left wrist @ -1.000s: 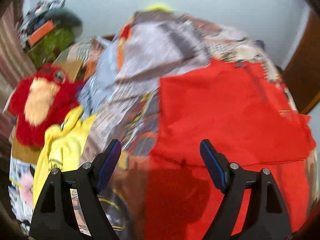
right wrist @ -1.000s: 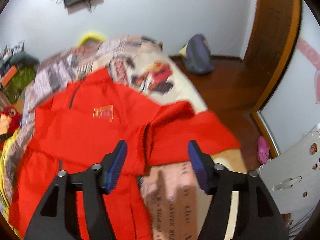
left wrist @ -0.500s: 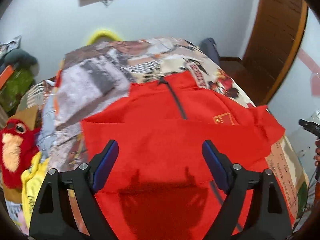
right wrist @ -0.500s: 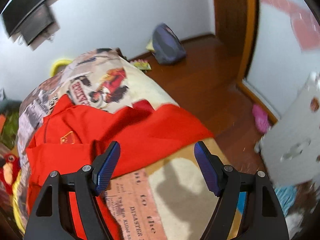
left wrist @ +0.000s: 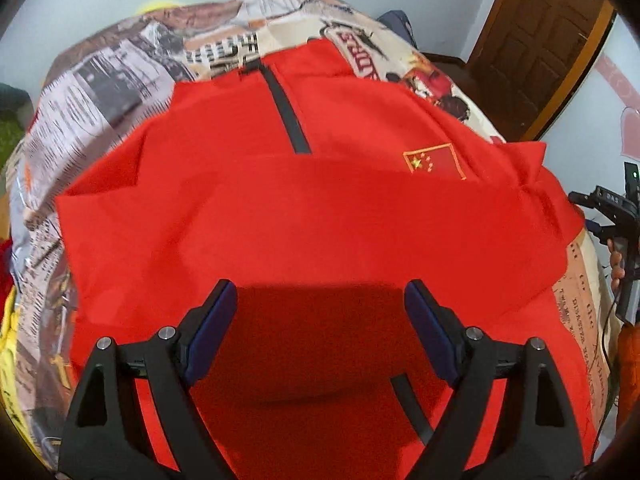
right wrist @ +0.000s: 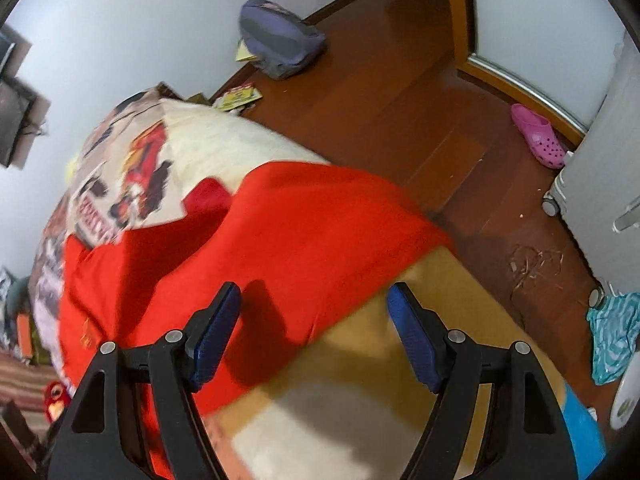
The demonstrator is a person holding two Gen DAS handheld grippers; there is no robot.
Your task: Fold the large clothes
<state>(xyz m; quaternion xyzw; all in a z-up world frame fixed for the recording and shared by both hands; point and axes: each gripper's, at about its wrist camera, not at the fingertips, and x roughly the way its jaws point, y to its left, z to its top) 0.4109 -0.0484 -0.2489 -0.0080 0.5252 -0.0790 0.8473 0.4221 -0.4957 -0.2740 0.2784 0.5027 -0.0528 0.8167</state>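
A large red jacket (left wrist: 320,208) with a dark zipper (left wrist: 286,110) and a small flag patch (left wrist: 434,160) lies spread on a bed with a printed cover (left wrist: 100,92). One sleeve is folded across its chest. My left gripper (left wrist: 320,316) is open and empty, hovering above the jacket's middle. My right gripper (right wrist: 314,320) is open and empty above the jacket's right sleeve (right wrist: 300,232), which reaches the bed's right edge. The right gripper also shows in the left wrist view (left wrist: 616,216) at the far right.
The wooden floor (right wrist: 400,100) lies right of the bed, with a purple bag (right wrist: 280,44), a pink clog (right wrist: 538,134) and a white cabinet (right wrist: 604,184). A brown door (left wrist: 536,40) stands at the back right. Yellow cloth (left wrist: 8,340) lies at the bed's left.
My left gripper has swung right from the bed's left side to over the jacket's middle. My right gripper has swung right and tilted toward the sleeve and the bed's edge.
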